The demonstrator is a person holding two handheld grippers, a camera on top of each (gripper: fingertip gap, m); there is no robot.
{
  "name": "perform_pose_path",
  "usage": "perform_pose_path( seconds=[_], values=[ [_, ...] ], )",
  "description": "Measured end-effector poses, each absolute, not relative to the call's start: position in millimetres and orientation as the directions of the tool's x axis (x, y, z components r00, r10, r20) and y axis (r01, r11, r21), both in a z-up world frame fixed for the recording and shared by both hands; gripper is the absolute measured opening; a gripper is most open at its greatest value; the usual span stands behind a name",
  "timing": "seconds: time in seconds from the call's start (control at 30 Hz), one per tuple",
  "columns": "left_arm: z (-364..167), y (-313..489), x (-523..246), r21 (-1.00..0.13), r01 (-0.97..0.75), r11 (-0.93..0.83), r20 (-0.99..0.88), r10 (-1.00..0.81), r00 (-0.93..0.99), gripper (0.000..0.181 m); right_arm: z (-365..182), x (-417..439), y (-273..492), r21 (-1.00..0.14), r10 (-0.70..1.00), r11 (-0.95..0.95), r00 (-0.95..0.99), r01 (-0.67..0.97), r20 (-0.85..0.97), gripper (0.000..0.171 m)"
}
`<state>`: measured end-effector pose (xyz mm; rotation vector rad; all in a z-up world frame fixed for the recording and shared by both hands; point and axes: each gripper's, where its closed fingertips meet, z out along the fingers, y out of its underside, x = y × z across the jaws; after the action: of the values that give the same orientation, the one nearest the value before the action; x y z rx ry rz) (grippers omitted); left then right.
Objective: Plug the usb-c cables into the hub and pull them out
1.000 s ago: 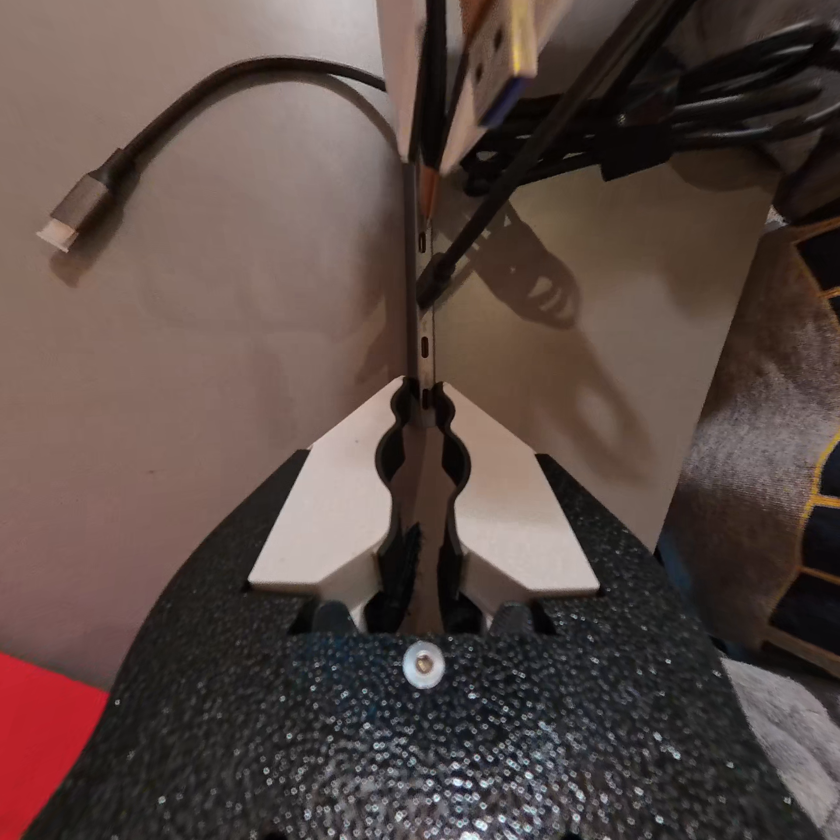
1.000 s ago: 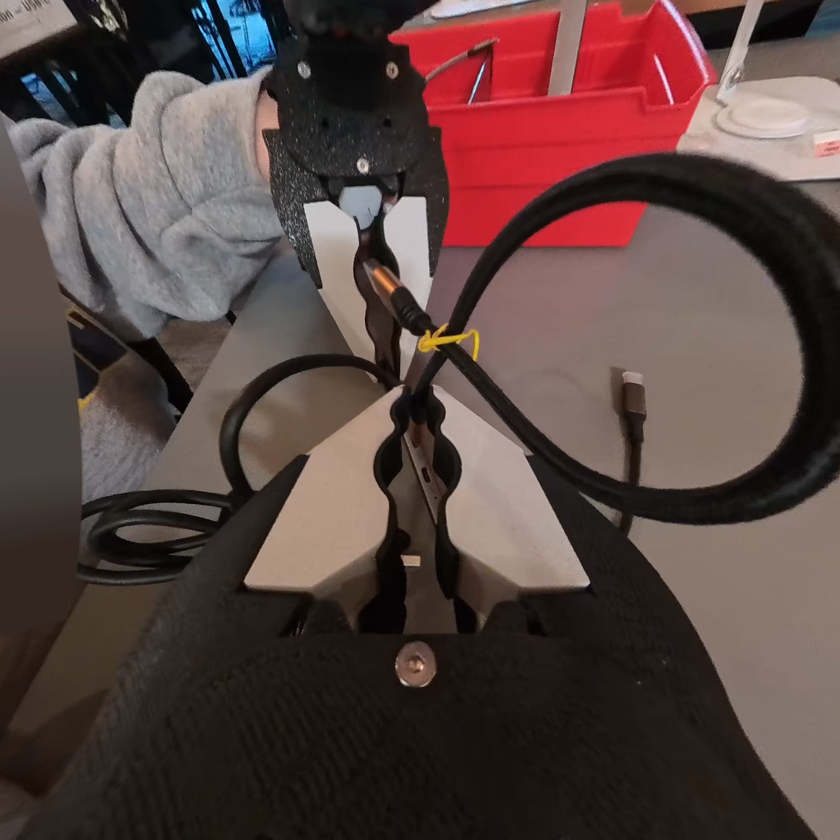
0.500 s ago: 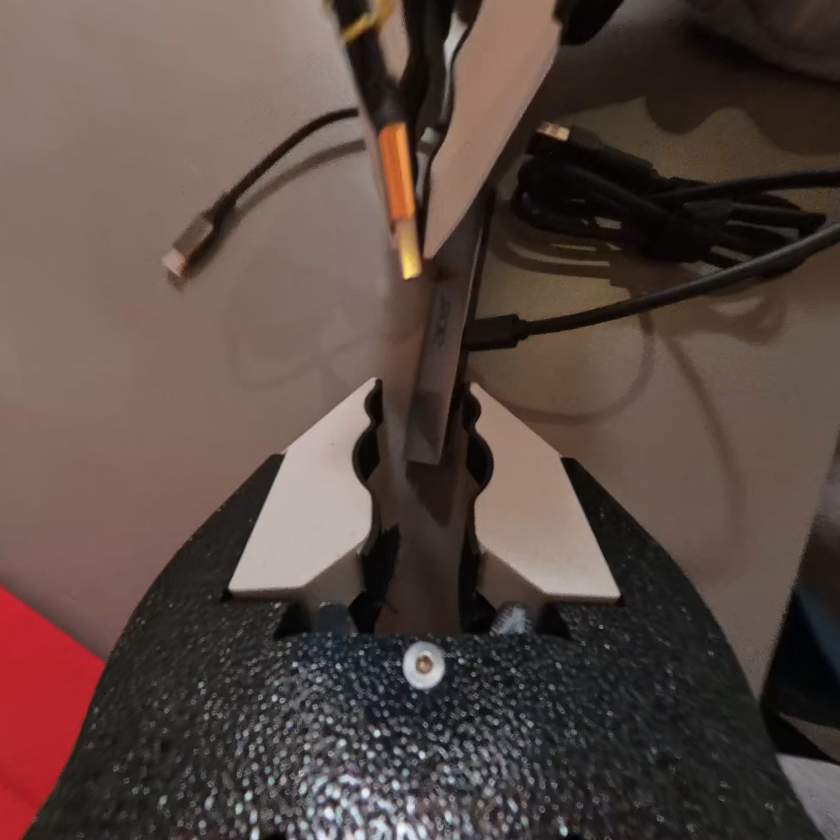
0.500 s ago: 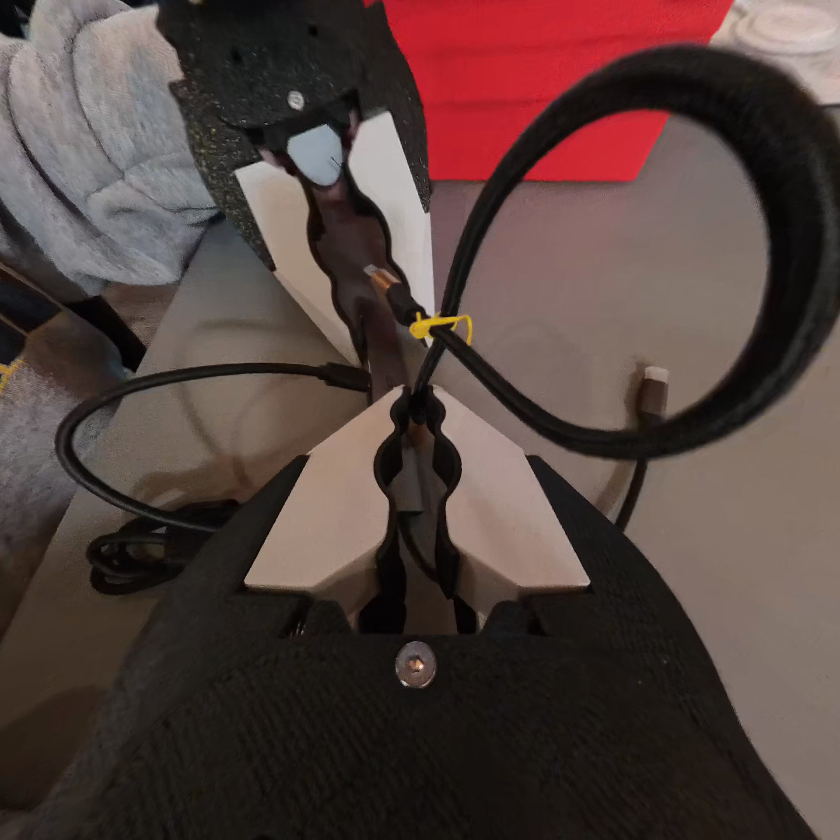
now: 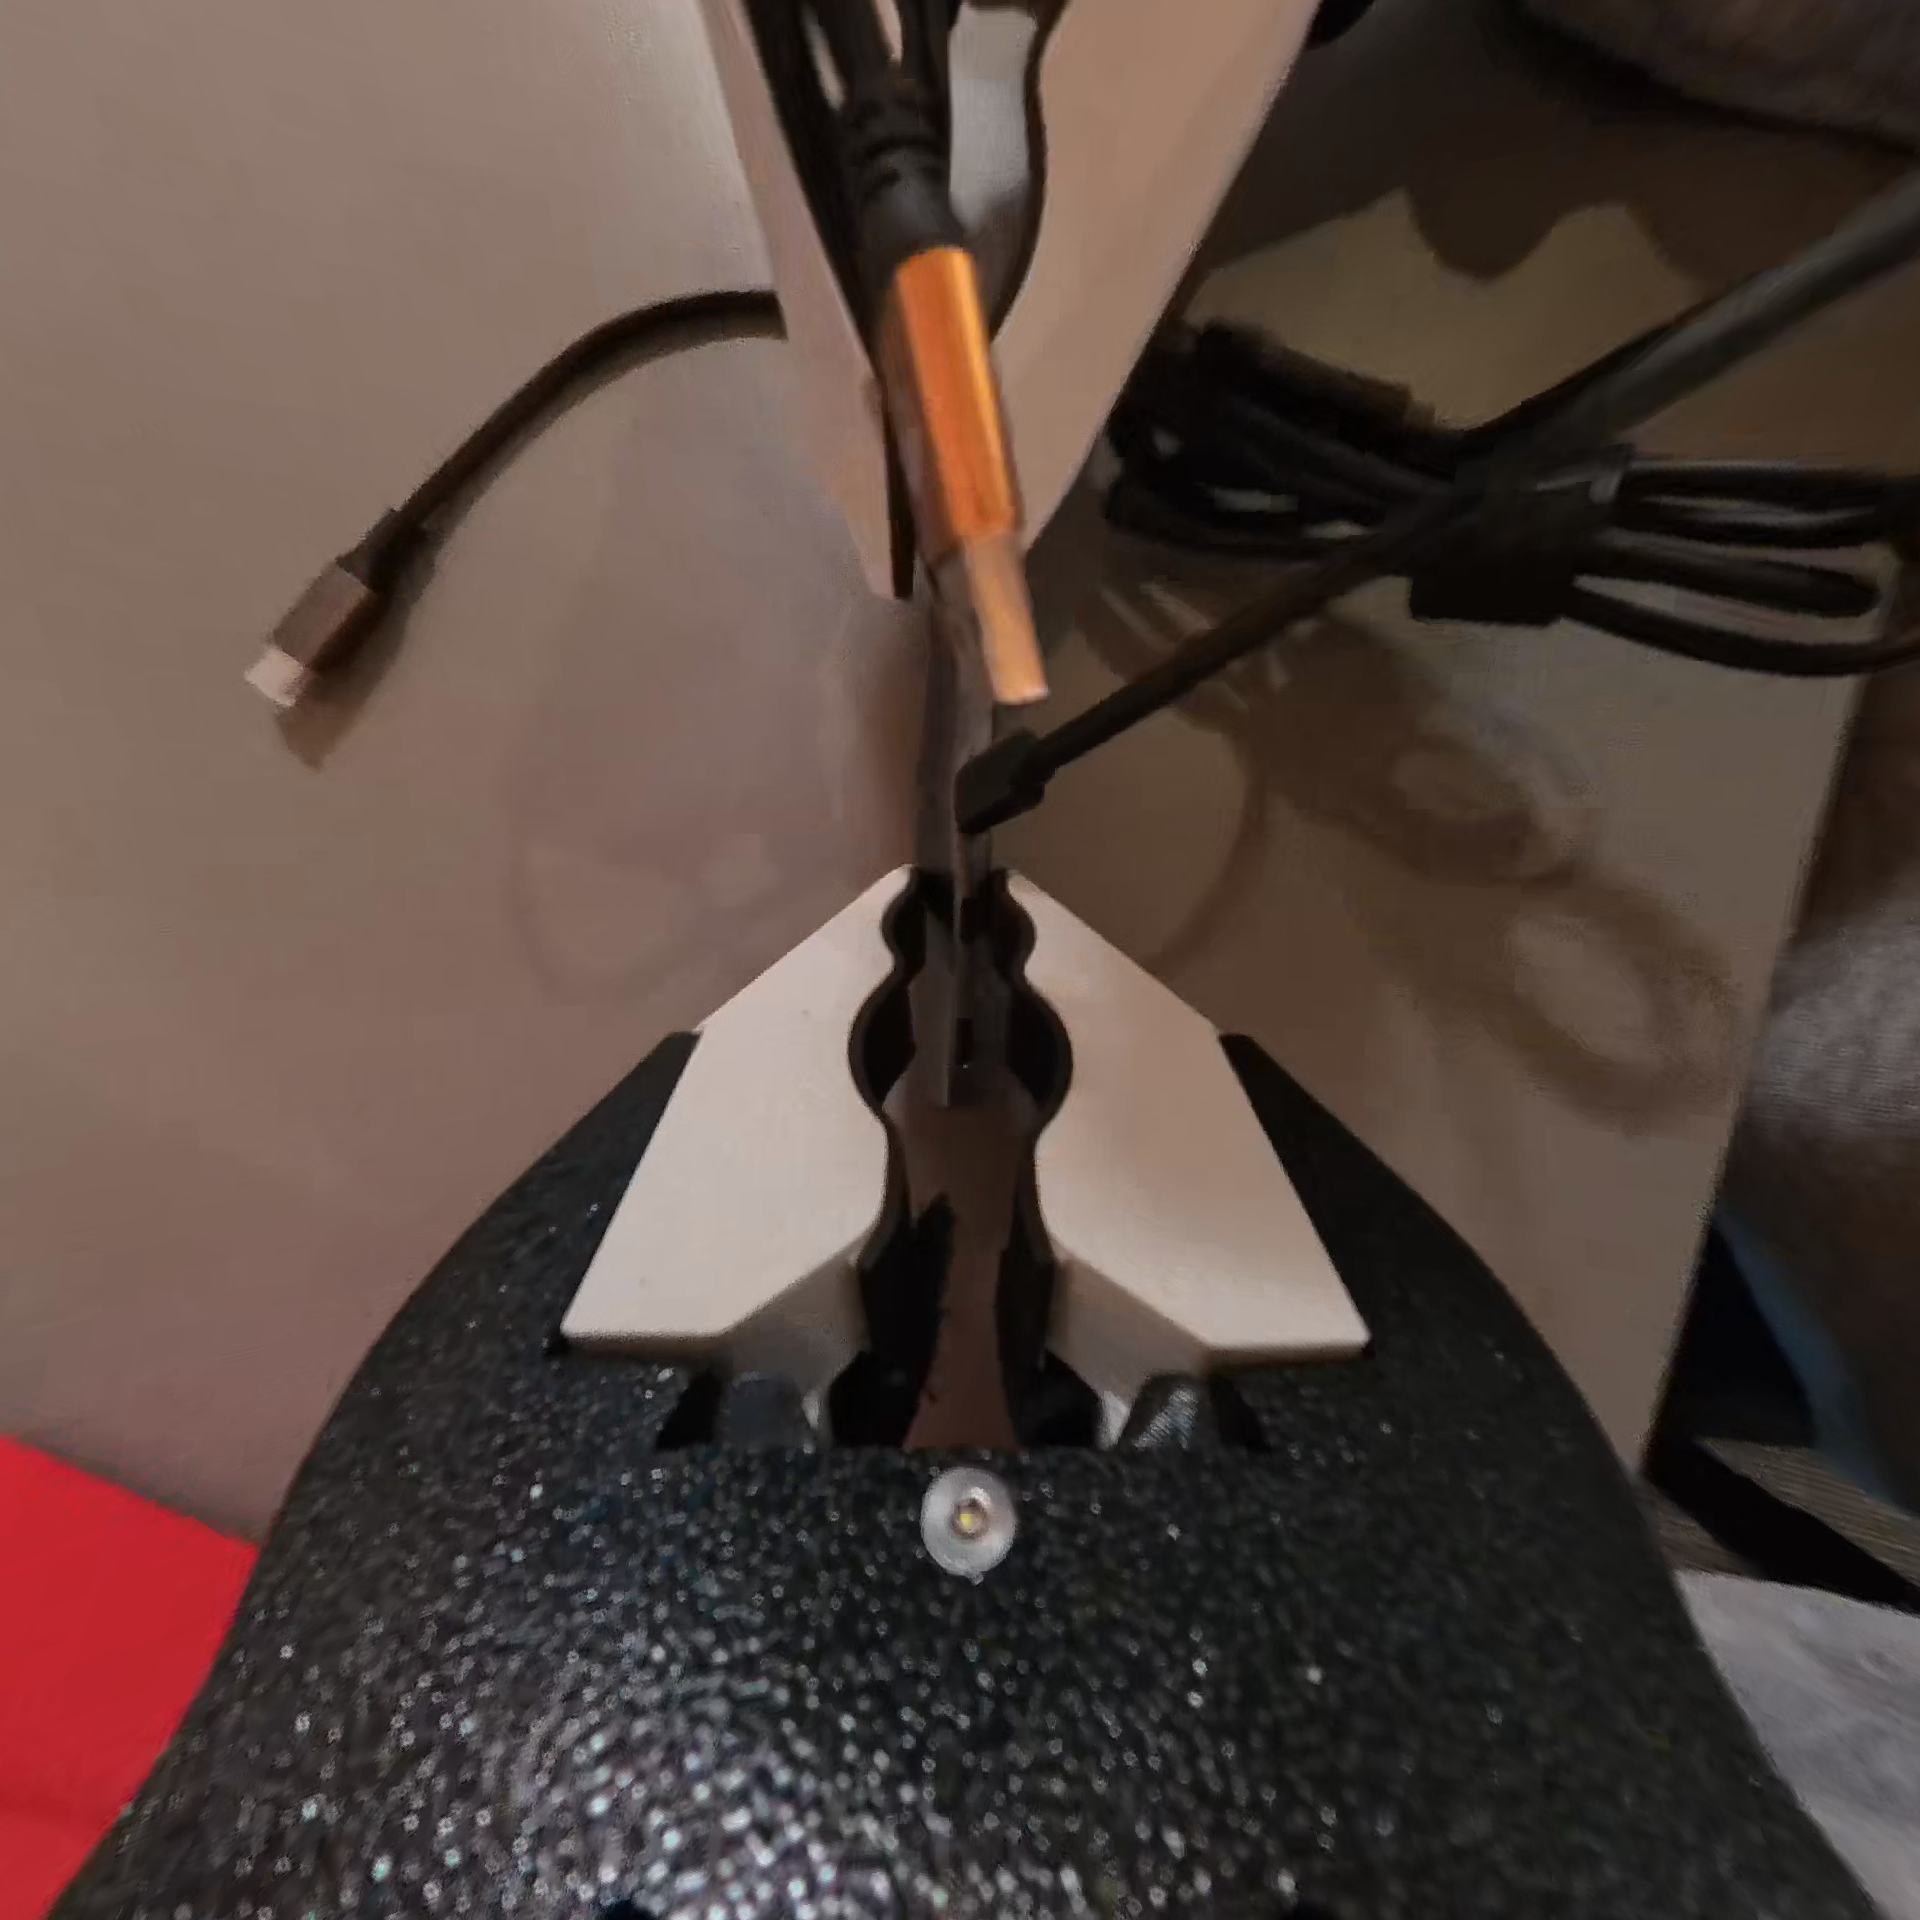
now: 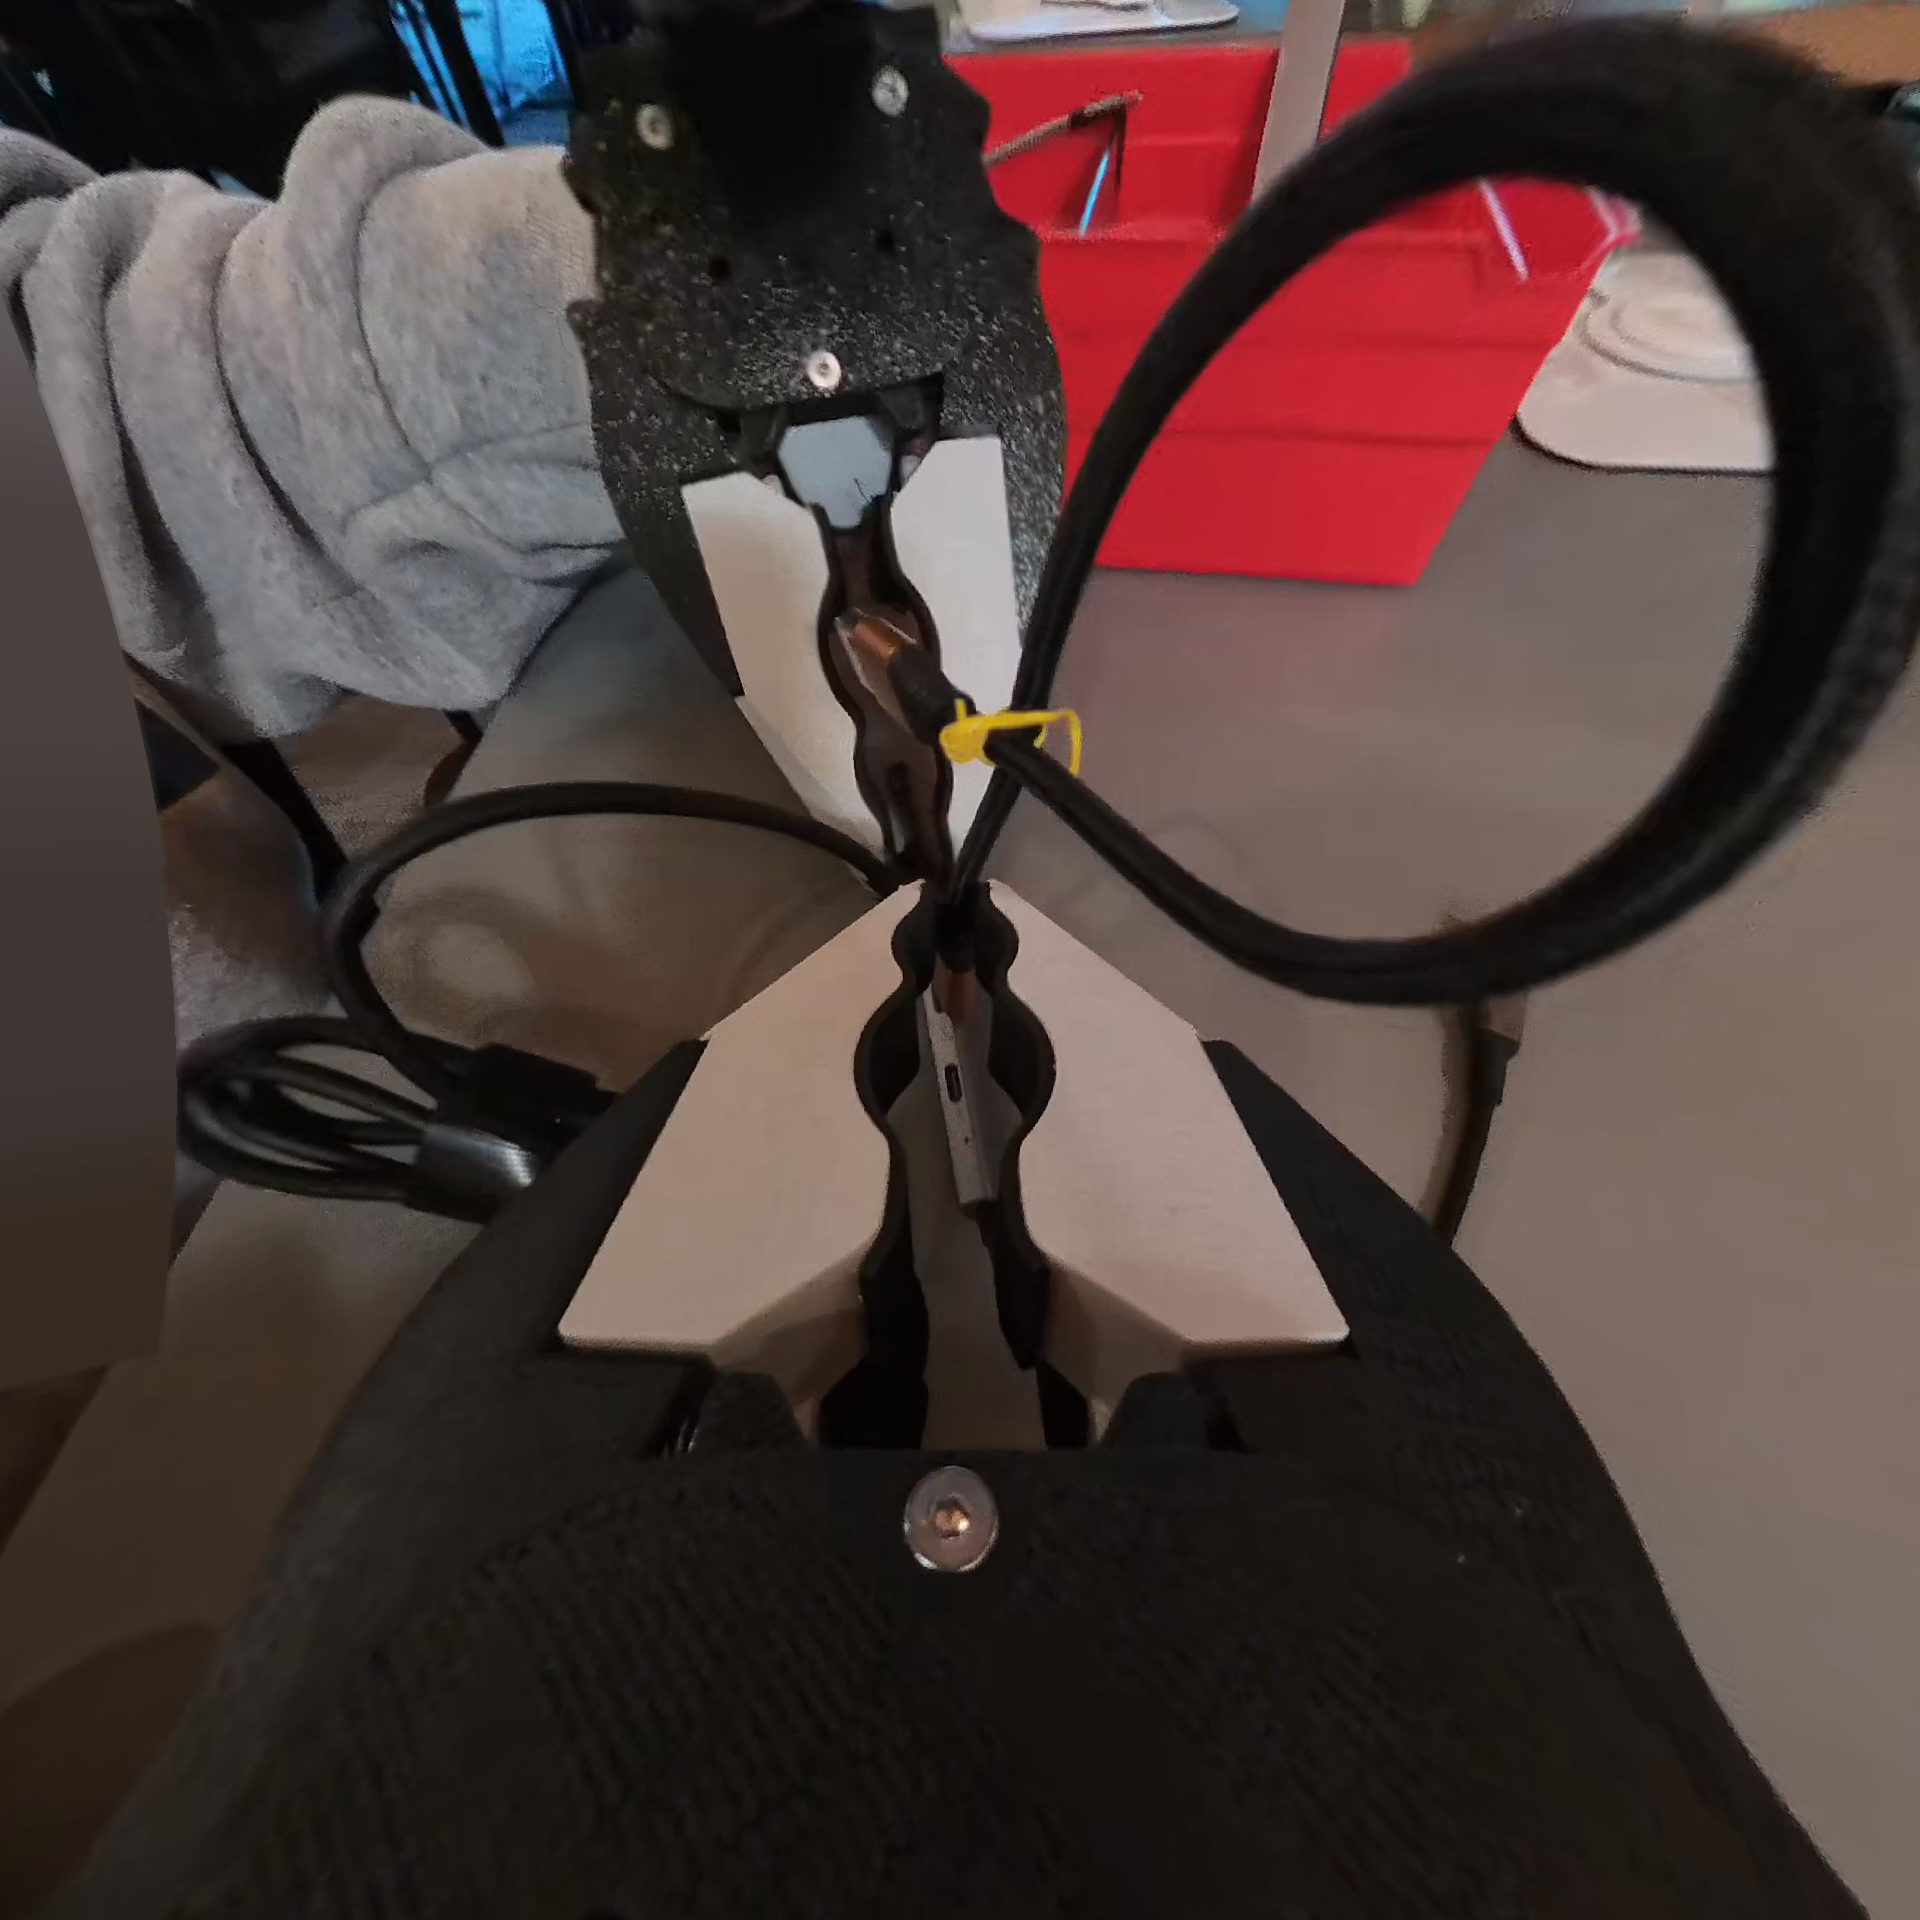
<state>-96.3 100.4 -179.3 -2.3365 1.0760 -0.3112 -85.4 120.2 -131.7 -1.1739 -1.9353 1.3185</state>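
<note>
Your left gripper is clamped on the slim grey metal hub, holding it edge-on above the grey tabletop; from the opposite side, the hub's port-lined edge runs back between your right gripper's fingers.

Your right gripper is pinched shut on a thick black braided cable, which swings out in a wide loop to your right and returns, bound to itself by a yellow twist tie. That cable's copper-coloured USB-C plug points down toward the hub's edge, its tip just beside the hub; whether it touches cannot be told.

A thin black cable's plug sits seated in the hub's side, its lead trailing off to a bundled black coil on the table. A loose grey-tipped USB-C cable lies unplugged, well apart. A red plastic bin stands beyond, beside a grey fleece sleeve.
</note>
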Motion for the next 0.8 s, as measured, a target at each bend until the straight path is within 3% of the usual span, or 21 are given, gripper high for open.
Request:
perform_pose_path(
  seconds=[0.03,0.27,0.5,0.63,0.8],
  values=[
    [-176.1,100.1,-94.3,-0.572,-0.606,-0.553,0.032,-0.753,0.657,0.010,-128.7,-86.1,119.9,-0.922,0.870,0.146,-0.489,0.359,-0.053,0.004],
    [-169.7,106.0,-94.2,-0.573,-0.535,-0.621,0.145,-0.719,0.680,0.010,-127.7,-92.9,125.3,-0.920,0.899,0.066,-0.424,0.385,-0.113,0.004],
    [-172.1,118.8,-98.9,-0.610,-0.434,-0.663,0.137,-0.628,0.766,0.009,-122.7,-92.0,137.0,-0.917,0.933,-0.013,-0.324,0.399,-0.154,0.004],
    [-174.0,127.9,-98.8,-0.634,-0.299,-0.713,0.187,-0.516,0.836,0.009,-128.6,-91.3,142.8,-0.909,0.947,-0.009,-0.290,0.416,-0.142,0.004],
    [-180.6,125.2,-95.3,-0.609,-0.329,-0.722,0.170,-0.523,0.835,0.009,-124.4,-93.4,149.9,-0.927,0.960,0.029,-0.269,0.375,-0.078,0.004]
  ],
)
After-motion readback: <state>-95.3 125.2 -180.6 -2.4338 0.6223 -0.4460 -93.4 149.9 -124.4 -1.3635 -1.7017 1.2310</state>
